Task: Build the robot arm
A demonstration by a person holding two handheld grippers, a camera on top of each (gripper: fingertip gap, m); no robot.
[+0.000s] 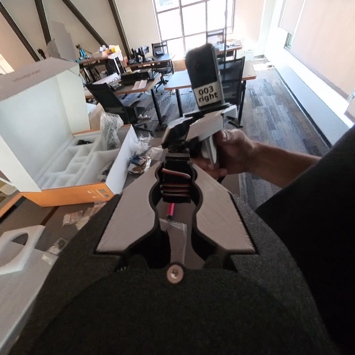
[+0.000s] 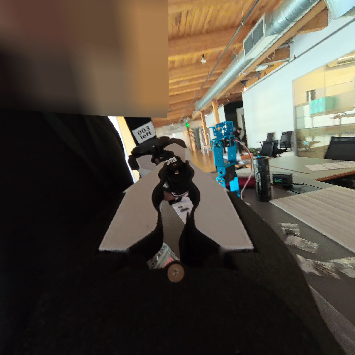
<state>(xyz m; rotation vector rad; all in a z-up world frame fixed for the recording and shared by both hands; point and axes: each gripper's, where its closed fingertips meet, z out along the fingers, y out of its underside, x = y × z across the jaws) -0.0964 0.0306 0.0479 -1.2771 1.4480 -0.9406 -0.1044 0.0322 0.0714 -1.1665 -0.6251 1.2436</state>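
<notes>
Two grippers' fingers clamped on one black servo [image 1: 175, 184] w/ wires, above cluttered office desk [image 1: 50, 215].

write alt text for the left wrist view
The left gripper and the right gripper, held in a hand, both clamp a small black servo with coiled wires above a cluttered desk; an open white box sits left.
</notes>
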